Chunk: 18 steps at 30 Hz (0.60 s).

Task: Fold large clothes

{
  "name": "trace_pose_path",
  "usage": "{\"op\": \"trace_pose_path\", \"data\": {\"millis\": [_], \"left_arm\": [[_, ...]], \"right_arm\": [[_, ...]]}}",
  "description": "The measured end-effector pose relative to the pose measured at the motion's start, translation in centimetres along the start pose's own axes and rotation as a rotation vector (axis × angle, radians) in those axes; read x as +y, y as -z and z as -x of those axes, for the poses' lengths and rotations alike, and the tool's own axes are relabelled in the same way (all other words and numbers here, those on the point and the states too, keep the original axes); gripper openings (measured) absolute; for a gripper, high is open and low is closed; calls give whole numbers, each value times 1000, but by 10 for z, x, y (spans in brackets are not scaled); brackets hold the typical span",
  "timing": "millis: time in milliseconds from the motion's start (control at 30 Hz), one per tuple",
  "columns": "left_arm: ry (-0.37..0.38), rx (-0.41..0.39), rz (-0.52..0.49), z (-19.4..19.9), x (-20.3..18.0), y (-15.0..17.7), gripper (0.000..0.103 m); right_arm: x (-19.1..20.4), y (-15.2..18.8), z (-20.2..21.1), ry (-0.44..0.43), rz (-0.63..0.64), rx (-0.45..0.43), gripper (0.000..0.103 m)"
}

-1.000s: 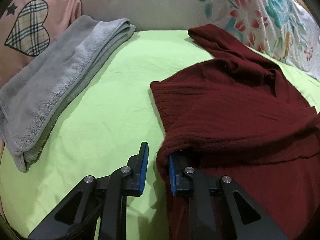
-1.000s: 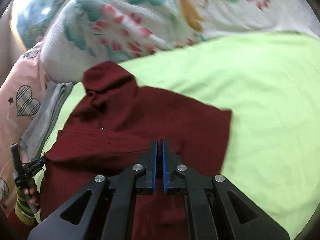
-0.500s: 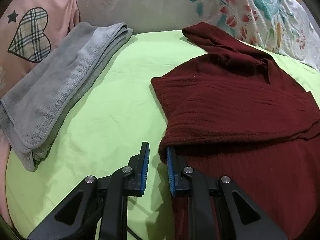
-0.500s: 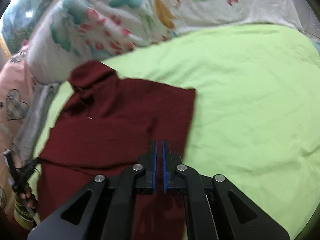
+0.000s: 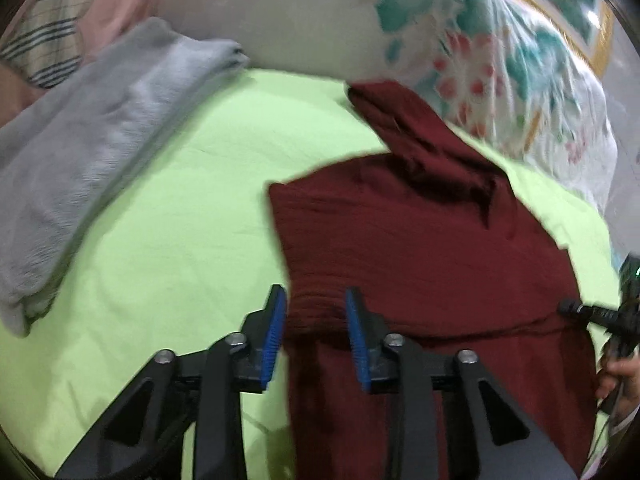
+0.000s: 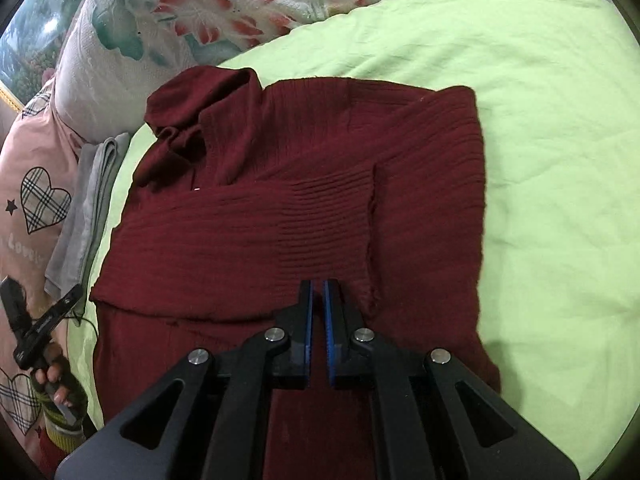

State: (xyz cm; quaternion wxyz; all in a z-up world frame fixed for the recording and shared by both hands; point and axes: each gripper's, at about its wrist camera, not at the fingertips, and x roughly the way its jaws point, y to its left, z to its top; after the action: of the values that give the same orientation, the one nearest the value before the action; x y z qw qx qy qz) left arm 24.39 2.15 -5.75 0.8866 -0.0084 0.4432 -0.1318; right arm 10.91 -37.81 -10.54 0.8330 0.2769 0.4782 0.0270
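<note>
Left gripper, jaws just opened, straddles folded edge of dark red ribbed knit sweater at frame bottom without gripping; right gripper nearly closed over it, grip unclear.

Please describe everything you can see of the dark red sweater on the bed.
The dark red sweater is a ribbed knit with a high neck. It lies flat on the green sheet, sleeves folded across the body. The neck end reaches the floral pillow. The left hand-held gripper straddles its folded edge, jaws just opened.
</note>
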Motion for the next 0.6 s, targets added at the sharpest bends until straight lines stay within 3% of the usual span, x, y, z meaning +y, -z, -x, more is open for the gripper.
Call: {"op": "trace_pose_path", "data": {"millis": [100, 233, 367, 433, 500, 600], "left_arm": [[-74, 84, -71, -26, -11, 11, 33], [-186, 113, -203, -30, -26, 24, 35], [-105, 62, -125, -6, -18, 3, 37], [-78, 32, -90, 3, -16, -16, 44], [-30, 7, -47, 6, -17, -39, 52], [20, -9, 1, 0, -24, -71, 53]], "right_arm": [[-1, -1, 7, 26, 1, 0, 6], [-3, -4, 21, 28, -6, -23, 8], [9, -17, 30, -11, 16, -61, 18], [19, -29, 28, -34, 33, -79, 32], [30, -41, 24, -46, 54, -100, 32], [53, -62, 14, -83, 93, -129, 32]]}}
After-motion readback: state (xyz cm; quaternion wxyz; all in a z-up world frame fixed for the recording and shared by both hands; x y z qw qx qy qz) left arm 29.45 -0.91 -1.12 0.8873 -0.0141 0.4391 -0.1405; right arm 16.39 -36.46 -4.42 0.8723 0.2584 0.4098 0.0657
